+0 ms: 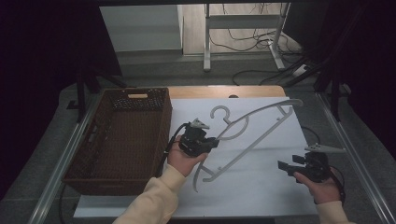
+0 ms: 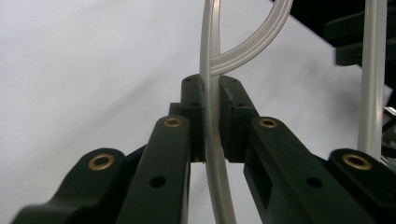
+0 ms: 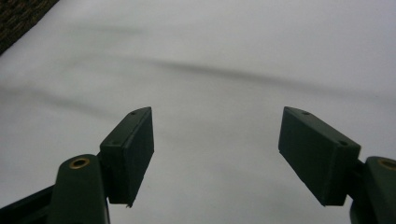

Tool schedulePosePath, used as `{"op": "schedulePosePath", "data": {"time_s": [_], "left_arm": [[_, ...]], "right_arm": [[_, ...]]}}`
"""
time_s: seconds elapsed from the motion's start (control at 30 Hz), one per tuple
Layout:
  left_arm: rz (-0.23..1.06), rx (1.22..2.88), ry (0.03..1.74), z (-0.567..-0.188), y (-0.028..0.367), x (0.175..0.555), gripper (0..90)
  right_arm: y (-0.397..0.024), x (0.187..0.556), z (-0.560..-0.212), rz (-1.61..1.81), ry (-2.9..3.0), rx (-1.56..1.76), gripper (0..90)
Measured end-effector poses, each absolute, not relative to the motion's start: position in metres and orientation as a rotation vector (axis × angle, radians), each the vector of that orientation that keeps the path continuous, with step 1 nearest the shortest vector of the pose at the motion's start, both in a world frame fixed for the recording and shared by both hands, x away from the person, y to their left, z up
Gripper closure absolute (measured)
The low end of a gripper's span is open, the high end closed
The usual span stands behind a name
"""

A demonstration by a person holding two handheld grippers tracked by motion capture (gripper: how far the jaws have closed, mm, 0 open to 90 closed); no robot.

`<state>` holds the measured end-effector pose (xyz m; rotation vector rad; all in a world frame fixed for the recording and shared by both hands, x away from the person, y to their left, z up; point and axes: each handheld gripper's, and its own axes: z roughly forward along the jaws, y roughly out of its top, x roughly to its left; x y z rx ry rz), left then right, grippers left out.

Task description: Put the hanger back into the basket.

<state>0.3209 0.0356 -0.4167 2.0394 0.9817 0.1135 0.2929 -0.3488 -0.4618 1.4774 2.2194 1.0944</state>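
A white plastic hanger point(image 1: 254, 140) hangs tilted over the white sheet point(image 1: 261, 191), hook end toward the far side. My left gripper point(image 1: 215, 141) is shut on its curved shoulder near the hook. In the left gripper view the pads point(image 2: 233, 107) press on the thin white hanger point(image 2: 208, 42) from both sides, just below where the loop branches off. My right gripper point(image 1: 288, 164) rests at the front right of the sheet, apart from the hanger. Its jaws stand wide open in the right gripper view, with nothing but the sheet behind the right gripper point(image 3: 217, 140).
A dark brown wicker basket point(image 1: 164, 122) stands on the left of the table, close beside the left hand. The table's wooden far edge point(image 1: 224, 91) lies beyond the sheet. Metal rails run along both sides. A stand's legs and cables lie on the floor behind.
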Motion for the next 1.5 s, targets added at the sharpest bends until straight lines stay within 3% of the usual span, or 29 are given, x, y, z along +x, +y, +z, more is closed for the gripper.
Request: {"op": "schedulePosePath", "data": {"time_s": [0.6, 1.5], "left_arm": [[0.108, 1.982, 0.951, -0.376, 0.071, 0.315, 81.5], [0.245, 1.899, 1.054, -0.345, 0.165, 0.314, 81.6]], "right_arm": [[-0.348, 0.294, -0.462, 1.068, 2.226, 1.466, 26.5], [-0.344, 0.294, -0.462, 1.072, 2.226, 1.451, 25.3]]}}
